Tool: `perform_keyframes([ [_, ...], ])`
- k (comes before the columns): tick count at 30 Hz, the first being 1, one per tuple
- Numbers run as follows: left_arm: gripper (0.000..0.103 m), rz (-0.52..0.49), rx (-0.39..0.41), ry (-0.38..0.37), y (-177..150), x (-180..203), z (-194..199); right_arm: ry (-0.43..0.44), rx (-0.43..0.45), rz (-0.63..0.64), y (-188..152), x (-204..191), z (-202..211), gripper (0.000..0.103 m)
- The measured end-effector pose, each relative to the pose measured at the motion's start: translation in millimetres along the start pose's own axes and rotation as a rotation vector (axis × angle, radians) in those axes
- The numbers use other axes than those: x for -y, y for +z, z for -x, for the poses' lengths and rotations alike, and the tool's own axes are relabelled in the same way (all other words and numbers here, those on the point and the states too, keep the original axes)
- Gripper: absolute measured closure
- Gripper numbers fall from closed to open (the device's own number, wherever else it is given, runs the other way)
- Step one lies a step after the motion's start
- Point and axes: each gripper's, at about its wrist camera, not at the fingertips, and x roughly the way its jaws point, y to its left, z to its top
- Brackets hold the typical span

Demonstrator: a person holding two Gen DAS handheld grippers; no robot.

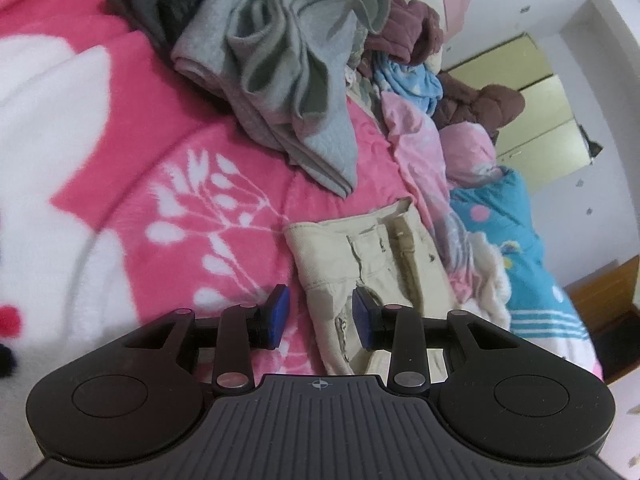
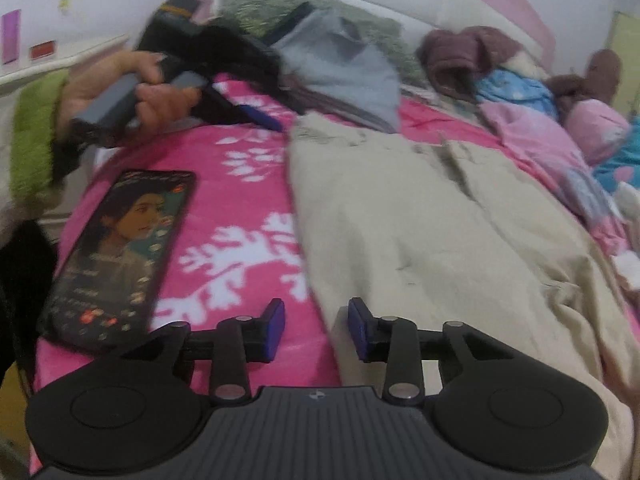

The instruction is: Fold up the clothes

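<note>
On the pink floral blanket (image 1: 132, 168) of the bed, beige trousers (image 2: 440, 232) lie spread flat, waistband toward the heaped clothes at the headboard end.

Left gripper (image 1: 320, 318): I read its blue-padded jaws as wide apart and empty, hovering over the trousers' waistband edge; one pad sits over blanket, the other over beige cloth. The right wrist view shows a hand (image 2: 132, 88) gripping its handle.

Right gripper (image 2: 316, 330): jaws likewise spread wide, holding nothing, straddling the trousers' left edge nearer the foot of the bed.

Grey sweatshirt (image 1: 288, 76): crumpled, just beyond the waistband.

Further pile along the bed's far side: maroon garment (image 1: 408, 28), light blue printed item (image 1: 412, 80), pink clothing (image 1: 416, 136).

Smartphone (image 2: 120, 252): screen lit, lying on the blanket near the bed's left edge, apart from the trousers.
</note>
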Motion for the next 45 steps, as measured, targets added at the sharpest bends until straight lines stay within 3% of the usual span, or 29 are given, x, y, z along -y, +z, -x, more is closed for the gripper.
perform_keyframes([
  [1,0.069,0.005,0.001,-0.005,1.0,-1.6,1.5,-0.018,0.010,-0.019,0.2,2.6,3.3,0.084],
  [6,0.067,0.007,-0.014,-0.026,1.7,-2.4,1.0,-0.054,0.048,-0.080,0.8,9.8,21.2,0.083],
  [9,0.066,-0.008,-0.025,-0.014,0.6,1.4,-7.1,-0.041,0.029,-0.025,0.6,-1.0,18.7,0.075],
  [11,0.066,-0.041,-0.019,0.010,-0.9,7.0,-13.7,-0.034,0.002,0.020,0.5,-9.5,11.1,0.057],
  [13,0.066,-0.061,0.000,0.033,-1.7,12.1,-19.6,-0.040,-0.021,0.058,-0.2,-15.8,1.0,0.057],
  [15,0.068,-0.079,0.021,0.055,-1.4,15.8,-25.4,-0.044,-0.020,0.053,-0.2,-14.0,-5.8,0.060],
  [16,0.072,-0.088,0.031,0.067,-1.2,17.5,-28.4,-0.048,-0.018,0.032,0.7,-10.3,-7.6,0.070],
  [17,0.084,-0.106,0.042,0.089,-1.8,19.6,-30.6,-0.056,-0.019,-0.003,2.6,-4.9,-8.5,0.091],
  [19,0.091,-0.135,0.058,0.124,-3.4,23.7,-33.0,-0.068,-0.007,-0.048,5.1,2.5,-6.8,0.097],
  [27,0.094,-0.156,0.123,0.126,-7.4,33.7,-13.5,-0.006,0.040,-0.023,10.5,-11.9,17.9,0.098],
  [36,0.095,-0.141,0.100,0.113,-6.6,27.6,-0.7,0.047,0.069,-0.050,12.3,-10.8,39.6,0.098],
  [45,0.095,-0.148,0.096,0.125,-6.1,19.2,22.6,0.119,0.064,-0.038,12.2,-33.8,43.0,0.098],
])
